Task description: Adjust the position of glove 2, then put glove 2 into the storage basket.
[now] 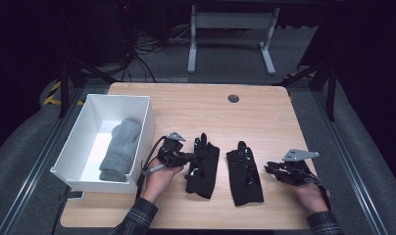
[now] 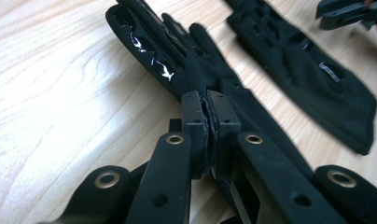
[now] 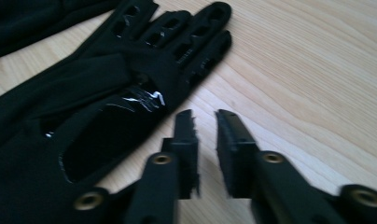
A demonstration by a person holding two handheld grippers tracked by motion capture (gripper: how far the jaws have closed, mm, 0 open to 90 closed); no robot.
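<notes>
The left gripper (image 2: 208, 100) has its fingers clenched on the wrist-side edge of the left black fabric glove with glossy patches (image 2: 177, 60); the left gripper view shows the cloth pinched between the pads, with the glove's digits stretching away beyond the fingertips. From the high view that grip is hard to read: there the left gripper (image 1: 192, 156) simply meets the glove's (image 1: 203, 166) near edge.

The right gripper (image 3: 206, 117) hovers over bare wood with a narrow gap between its fingers and nothing in it; the second black fabric glove (image 3: 98, 102) lies just beside its left fingertip, apart from it. In the high view the right gripper (image 1: 267, 168) sits just to the right of that glove (image 1: 244, 172).

The high view alone takes in the light wooden surface (image 1: 255, 117) whole, and the white rectangular plastic bin (image 1: 88, 120) holding a folded grey knitted cloth (image 1: 121, 147), well behind the left gripper.
</notes>
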